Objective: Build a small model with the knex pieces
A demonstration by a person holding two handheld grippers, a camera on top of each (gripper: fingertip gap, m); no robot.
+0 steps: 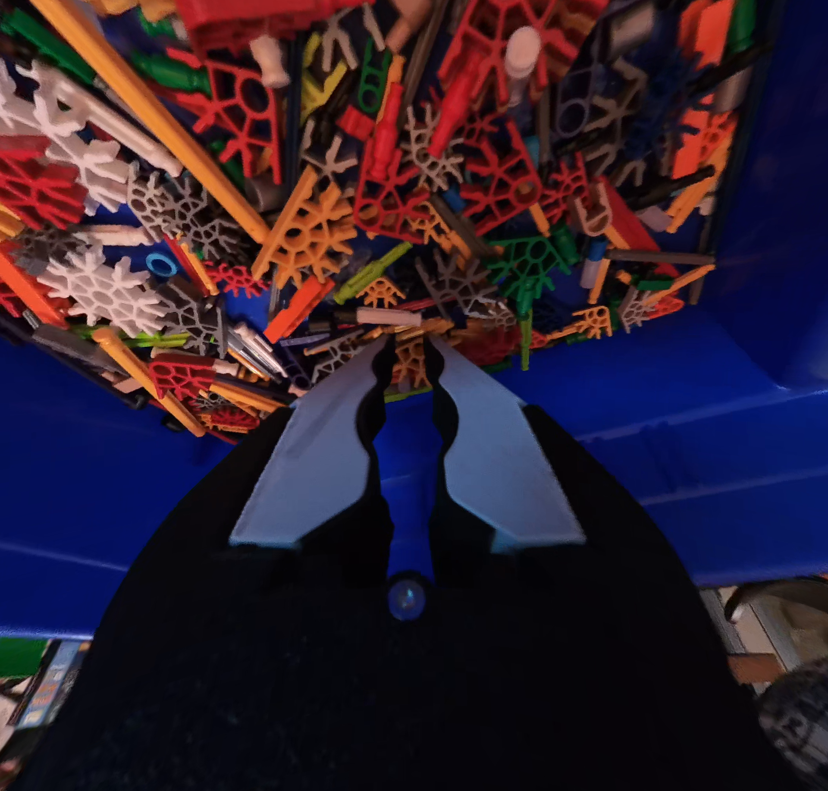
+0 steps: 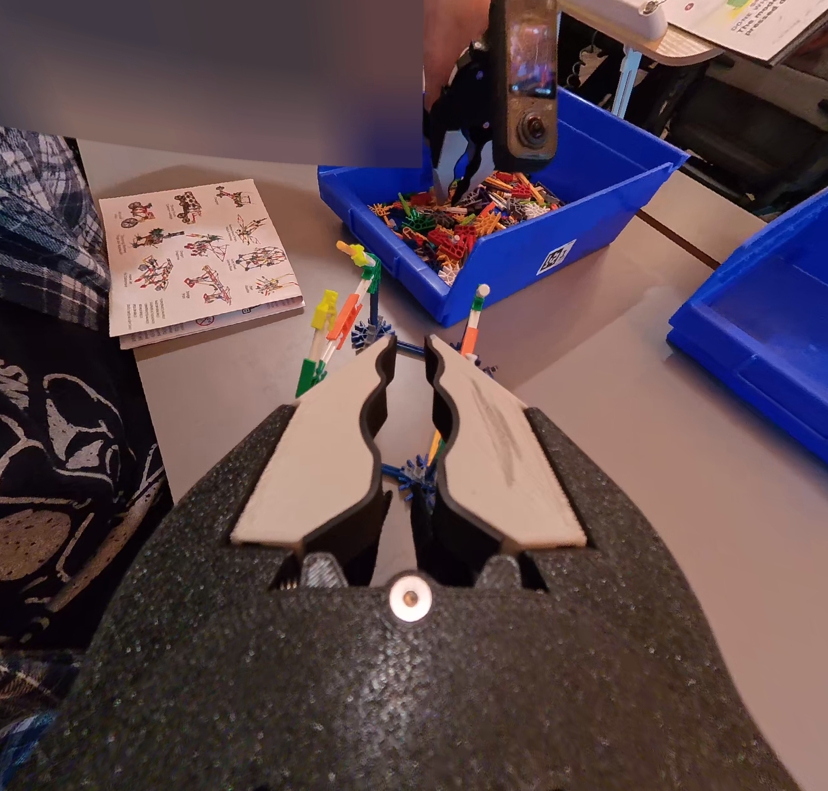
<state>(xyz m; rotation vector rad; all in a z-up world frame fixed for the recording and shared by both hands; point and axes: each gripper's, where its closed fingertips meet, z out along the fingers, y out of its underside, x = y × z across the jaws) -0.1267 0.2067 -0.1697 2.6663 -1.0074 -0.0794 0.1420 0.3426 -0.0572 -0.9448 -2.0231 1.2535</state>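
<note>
The left tongs (image 1: 407,344) reach steeply down into a blue bin (image 1: 672,456), their tips pressed into a heap of plastic building pieces (image 1: 403,164). An orange spoked connector (image 1: 410,361) sits in the narrow gap between the tips; whether they actually pinch it cannot be told. From the right wrist view, the same tongs (image 2: 448,189) hang almost upright over the bin (image 2: 515,254), a person's arm (image 2: 452,21) above them and a black camera (image 2: 526,79) mounted on their front.

The bin stands on a grey tabletop (image 2: 582,478) and holds a mixed pile of red, orange, white, grey, green and blue rods and snowflake-like connectors (image 2: 461,218). A white label (image 2: 555,256) is stuck on its outer wall.

The right tongs (image 2: 410,344) lean forward low over the tabletop, jaws slightly parted and holding nothing. Beneath and just ahead of them stands a small built model (image 2: 354,312) of blue spoked hubs joined by blue rods, with white, green, orange and yellow struts rising from it.

To the left of the model lies a folded instruction leaflet (image 2: 197,254) printed with pictures of models. At the far right edge sits a second blue bin (image 2: 761,321), its contents not visible.
</note>
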